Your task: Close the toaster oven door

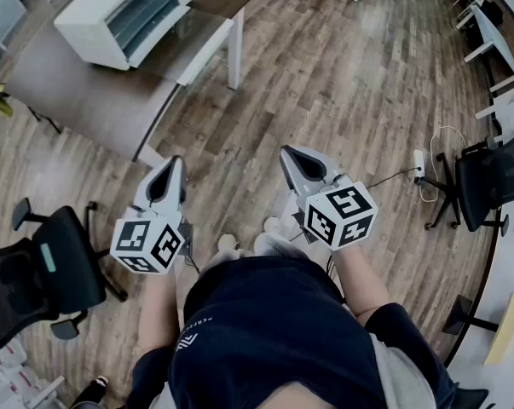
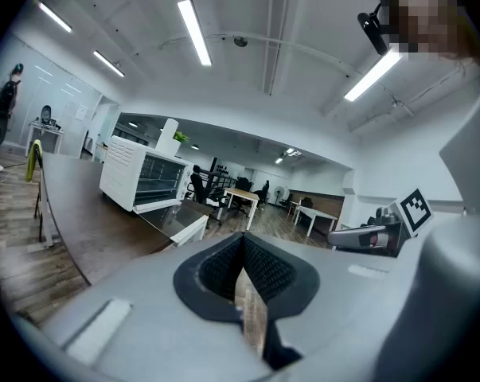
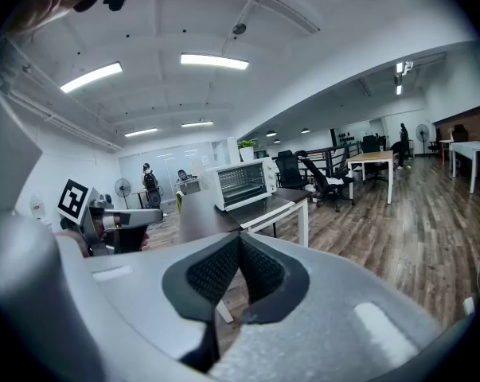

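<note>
Although the toaster oven (image 1: 120, 15) stands on the grey table (image 1: 86, 100) well ahead and off to the left, neither gripper is near it; the left gripper (image 1: 168, 170) is the nearer of the two, while the right gripper (image 1: 296, 162) hangs beside it over the wooden floor (image 1: 325, 75); both point forward and a little down. Each pair of jaws is pressed together with nothing between the pads, as both gripper views show. The oven door (image 1: 173, 34) hangs open, lying about flat out from the oven's mouth toward the table's corner, glass facing up; its hinge line runs along the bottom of the mouth, and its white free edge (image 1: 210, 49) runs parallel to that on the side away from the oven. From the left gripper view the oven sits left of the jaws' line; from the right gripper view it sits almost straight ahead. By my judgement the closing has not begun; the person must first come up to the table; a gripper must then get beneath or behind that free edge and swing it up and back toward the mouth, across the door's long axis; the left looks better placed.
</note>
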`<state>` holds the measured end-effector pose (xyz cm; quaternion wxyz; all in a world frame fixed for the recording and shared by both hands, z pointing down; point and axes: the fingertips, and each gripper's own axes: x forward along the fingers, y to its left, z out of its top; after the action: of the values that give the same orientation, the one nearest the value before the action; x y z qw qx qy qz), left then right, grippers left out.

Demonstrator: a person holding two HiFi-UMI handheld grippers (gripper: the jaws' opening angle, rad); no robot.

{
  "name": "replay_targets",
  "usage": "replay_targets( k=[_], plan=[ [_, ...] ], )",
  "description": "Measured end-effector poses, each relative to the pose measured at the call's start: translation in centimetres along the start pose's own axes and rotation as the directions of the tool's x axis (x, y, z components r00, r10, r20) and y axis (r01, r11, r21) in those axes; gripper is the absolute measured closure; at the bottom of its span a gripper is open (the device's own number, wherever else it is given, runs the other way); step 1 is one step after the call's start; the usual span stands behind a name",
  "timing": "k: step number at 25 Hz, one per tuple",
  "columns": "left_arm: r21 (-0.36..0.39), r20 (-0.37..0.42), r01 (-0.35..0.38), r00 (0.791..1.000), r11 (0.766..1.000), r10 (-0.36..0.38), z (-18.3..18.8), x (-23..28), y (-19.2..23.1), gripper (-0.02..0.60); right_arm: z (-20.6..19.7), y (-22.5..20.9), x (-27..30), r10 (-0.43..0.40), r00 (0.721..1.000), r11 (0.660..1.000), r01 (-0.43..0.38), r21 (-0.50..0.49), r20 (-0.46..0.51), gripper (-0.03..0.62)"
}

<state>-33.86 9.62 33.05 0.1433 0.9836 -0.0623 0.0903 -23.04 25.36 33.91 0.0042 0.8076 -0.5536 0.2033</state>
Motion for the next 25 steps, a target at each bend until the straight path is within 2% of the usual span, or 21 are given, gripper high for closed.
replay_targets(
  k=[5, 13, 25],
  plan=[
    [0.01, 0.006, -0.043, 0.999, 0.999, 0.043, -0.2, 1.7, 0.8, 0.565, 0.4, -1.4, 1.3, 0.011, 1.0, 1.0, -0.011, -0.021, -0.008, 0.592],
    [-0.042, -0.027, -0.091, 0.996, 0.995, 0.09, -2.1, 4.9, 0.6, 0.565, 0.9, -4.7, 2.8, 0.041, 0.999, 0.999, -0.042, -0.026, -0.023, 0.592],
    [-0.027, -0.078, -0.188, 0.98, 0.982, 0.185, -4.5, 8.6, -1.3, 0.572, 0.6, -8.1, 5.0, 0.198, 0.978, 0.977, -0.202, -0.064, -0.066, 0.591]
  ],
)
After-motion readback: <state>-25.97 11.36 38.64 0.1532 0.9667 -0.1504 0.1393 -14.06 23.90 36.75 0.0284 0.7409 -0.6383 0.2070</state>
